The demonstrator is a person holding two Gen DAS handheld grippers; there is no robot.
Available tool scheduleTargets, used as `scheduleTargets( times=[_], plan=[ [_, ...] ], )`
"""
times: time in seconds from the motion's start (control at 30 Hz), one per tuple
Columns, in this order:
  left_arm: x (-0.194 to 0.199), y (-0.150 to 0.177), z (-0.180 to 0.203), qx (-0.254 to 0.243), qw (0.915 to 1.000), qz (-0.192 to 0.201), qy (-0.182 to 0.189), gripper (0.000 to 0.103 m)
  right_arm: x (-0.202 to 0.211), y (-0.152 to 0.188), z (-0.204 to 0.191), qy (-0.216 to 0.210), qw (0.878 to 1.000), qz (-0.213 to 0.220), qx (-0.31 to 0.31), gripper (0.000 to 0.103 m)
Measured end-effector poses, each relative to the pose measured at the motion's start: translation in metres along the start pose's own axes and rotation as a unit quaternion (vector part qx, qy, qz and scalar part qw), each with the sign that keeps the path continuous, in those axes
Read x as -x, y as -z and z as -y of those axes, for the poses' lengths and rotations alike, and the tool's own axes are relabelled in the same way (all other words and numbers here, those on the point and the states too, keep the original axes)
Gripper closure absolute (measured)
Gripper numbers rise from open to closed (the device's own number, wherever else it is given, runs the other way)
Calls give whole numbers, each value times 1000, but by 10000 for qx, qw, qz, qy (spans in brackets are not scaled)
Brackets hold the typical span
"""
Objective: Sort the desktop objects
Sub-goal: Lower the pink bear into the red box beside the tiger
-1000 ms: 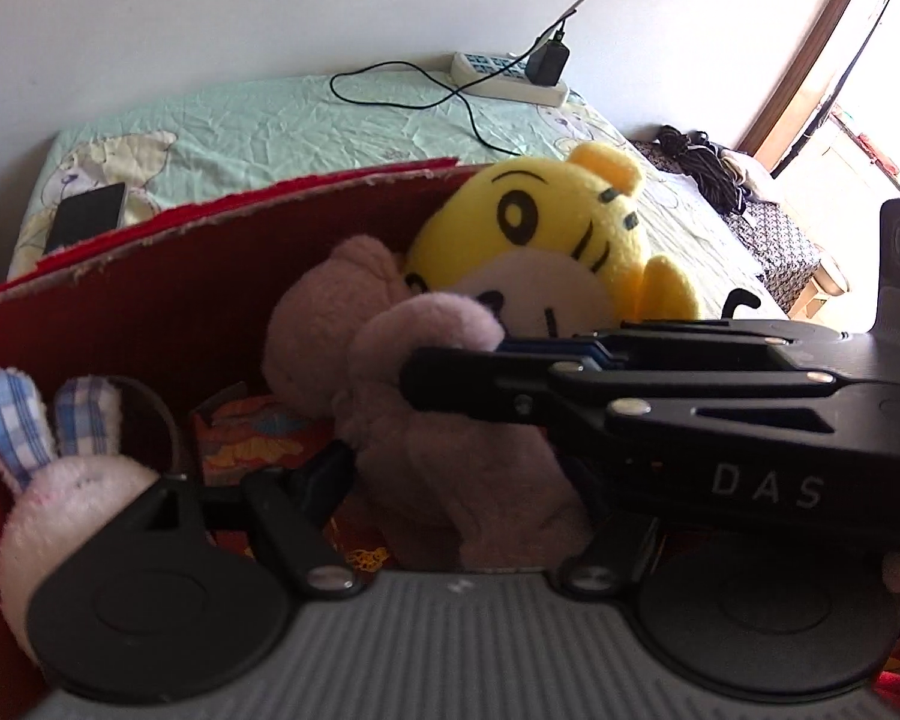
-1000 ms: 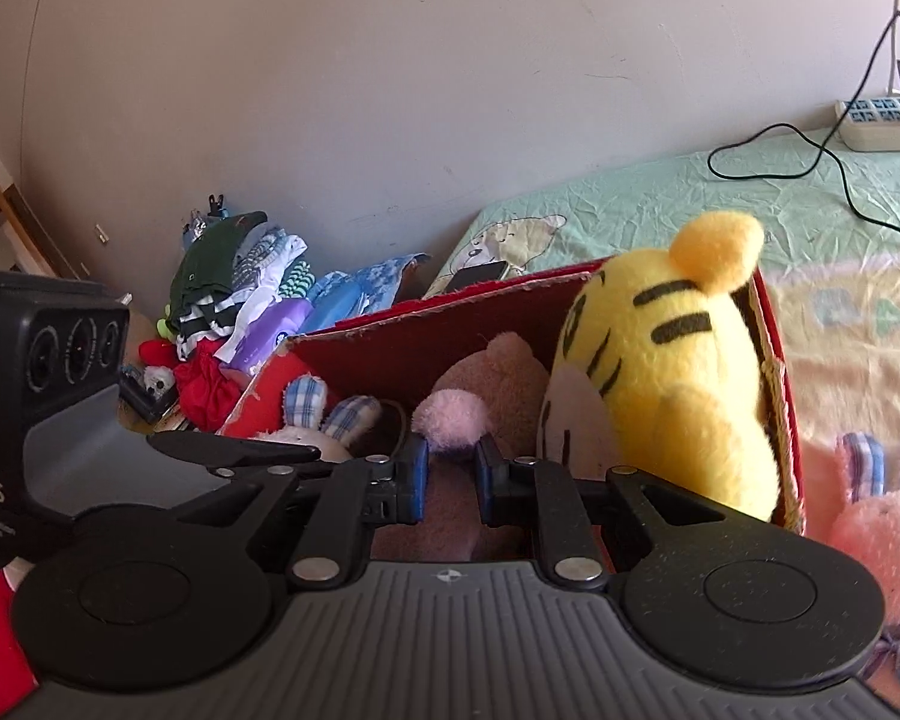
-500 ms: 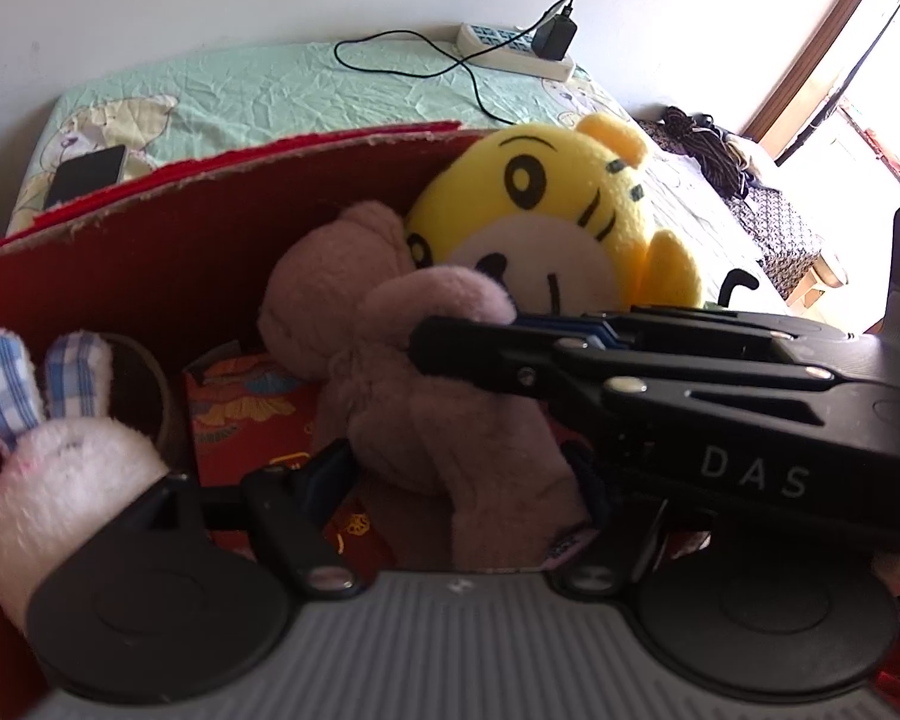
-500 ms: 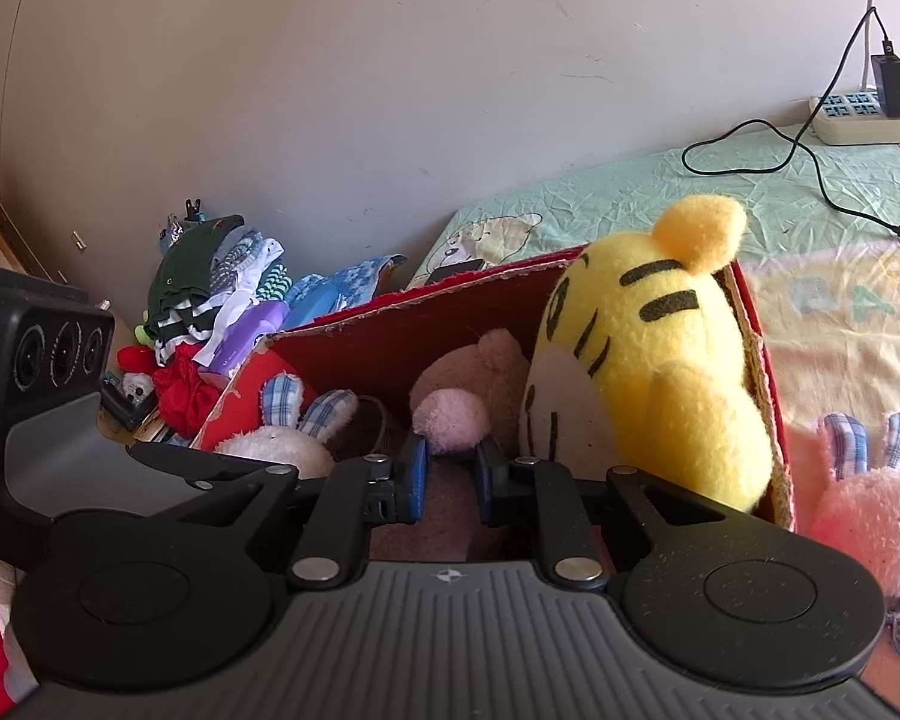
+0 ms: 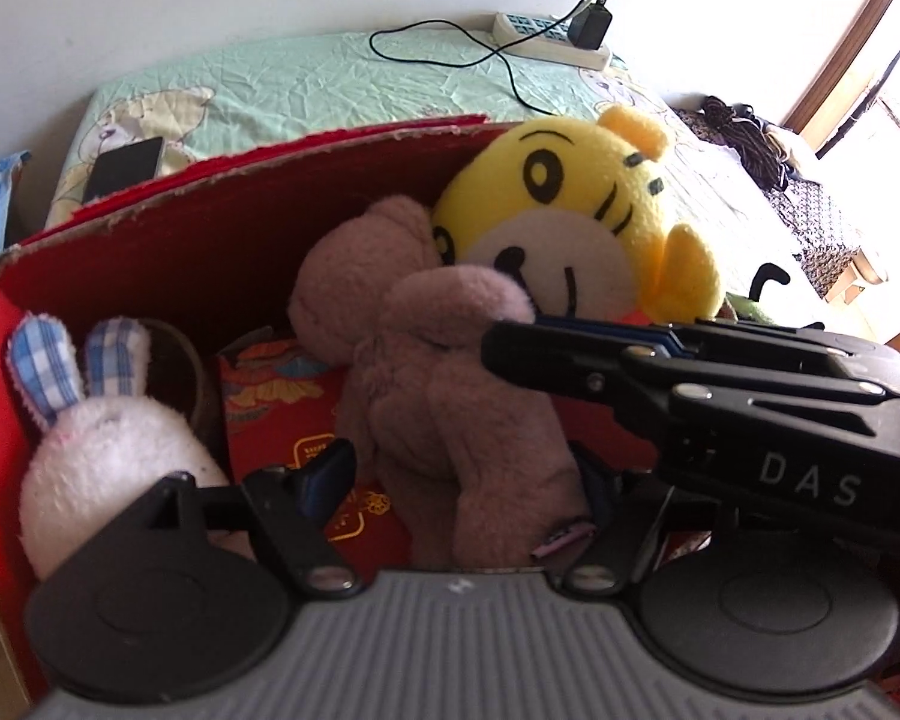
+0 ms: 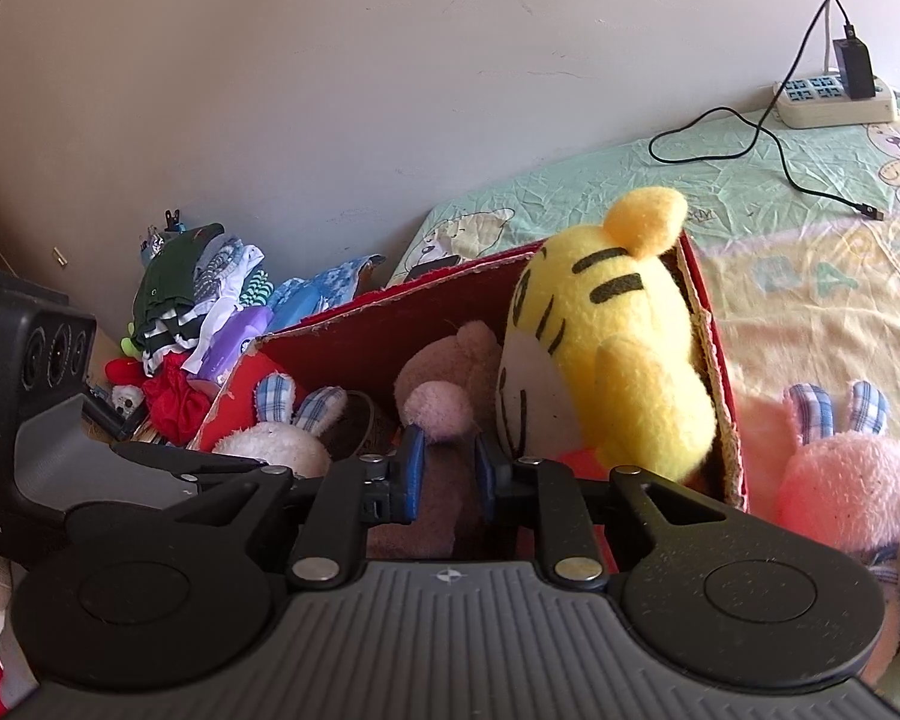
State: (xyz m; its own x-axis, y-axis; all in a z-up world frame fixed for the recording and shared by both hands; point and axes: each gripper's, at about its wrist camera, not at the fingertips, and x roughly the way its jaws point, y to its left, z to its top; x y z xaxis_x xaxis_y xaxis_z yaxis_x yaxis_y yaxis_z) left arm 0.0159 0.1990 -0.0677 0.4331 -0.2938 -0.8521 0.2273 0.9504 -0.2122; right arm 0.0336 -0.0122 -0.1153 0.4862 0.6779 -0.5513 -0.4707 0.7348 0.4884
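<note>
The left gripper has its jaws spread wide, one on each side of the pink plush bear, which lies inside the red box. The right gripper clamps narrowly on the same bear's paw from the box's near side. Left of the bear sits a white bunny with checked ears; behind it the yellow tiger leans in the far corner. Beyond the box, a black phone and a power strip rest on the green sheet
</note>
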Motion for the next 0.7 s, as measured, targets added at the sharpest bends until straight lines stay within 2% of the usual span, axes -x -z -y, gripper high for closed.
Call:
scheduleTargets(
  times=[0.7],
  plan=[
    [-12,1,3,-24,9997,-207,-105,25,3,5,2,165,9998,45,-135,83]
  ],
)
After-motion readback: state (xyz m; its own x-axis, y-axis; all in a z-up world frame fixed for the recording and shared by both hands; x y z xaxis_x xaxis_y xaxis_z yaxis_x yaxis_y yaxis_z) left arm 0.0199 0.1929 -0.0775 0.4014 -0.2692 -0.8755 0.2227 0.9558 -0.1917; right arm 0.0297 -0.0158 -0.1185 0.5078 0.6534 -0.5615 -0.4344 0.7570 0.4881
